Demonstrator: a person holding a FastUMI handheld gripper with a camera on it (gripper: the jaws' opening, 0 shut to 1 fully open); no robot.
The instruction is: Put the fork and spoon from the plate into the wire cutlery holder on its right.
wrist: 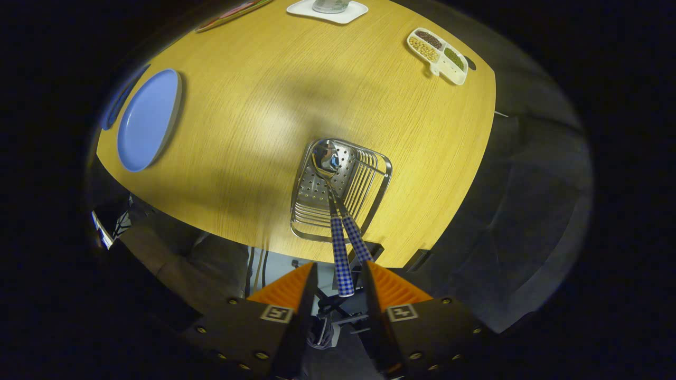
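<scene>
The wooden table (253, 105) is filling the frame's centre, the blue plate (145, 120) lying upper left. The wire cutlery holder (338, 190) is holding spoon (326, 158) and fork (355, 237). The gripper (339, 274) is hanging wide open around their checked handles.

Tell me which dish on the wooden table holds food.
The white three-compartment dish, far beyond the wire cutlery holder, holds beans and grains; the blue plate is bare. The hand-held gripper is open around the checked handles.
</scene>
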